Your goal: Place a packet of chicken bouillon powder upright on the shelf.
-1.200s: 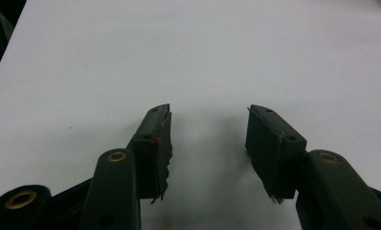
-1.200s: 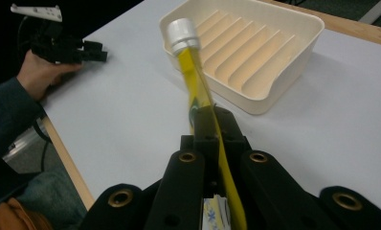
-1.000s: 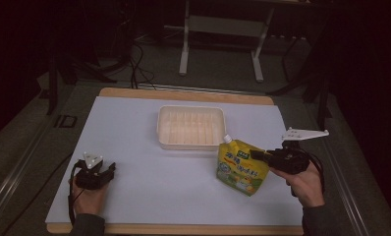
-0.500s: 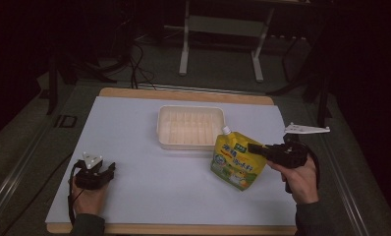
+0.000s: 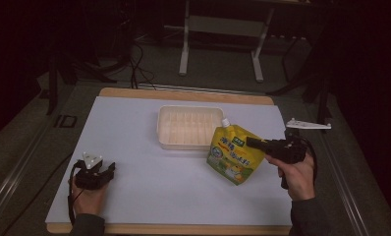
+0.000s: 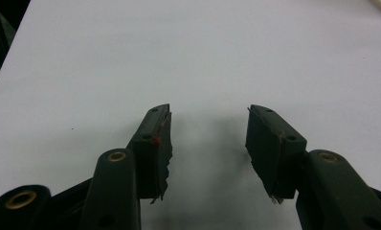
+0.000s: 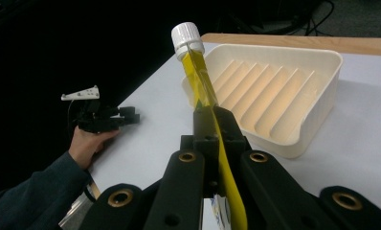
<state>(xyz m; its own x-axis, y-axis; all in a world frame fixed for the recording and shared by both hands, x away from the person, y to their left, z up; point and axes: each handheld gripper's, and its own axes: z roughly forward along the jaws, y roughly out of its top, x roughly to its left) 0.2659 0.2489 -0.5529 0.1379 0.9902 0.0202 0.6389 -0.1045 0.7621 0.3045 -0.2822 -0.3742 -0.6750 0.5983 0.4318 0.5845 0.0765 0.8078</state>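
In the high view, the right gripper pinches a yellow spouted pouch just beside the white ridged tray, right of it. In the left gripper view, the left gripper gapes wide over bare tabletop, holding nothing. In the right gripper view, the jaws clamp the pouch's edge below its white cap.

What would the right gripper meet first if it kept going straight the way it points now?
The right gripper, shut on the yellow pouch, points left across the table; beyond the pouch, probably the near edge of the cream tray, though depth is unclear.
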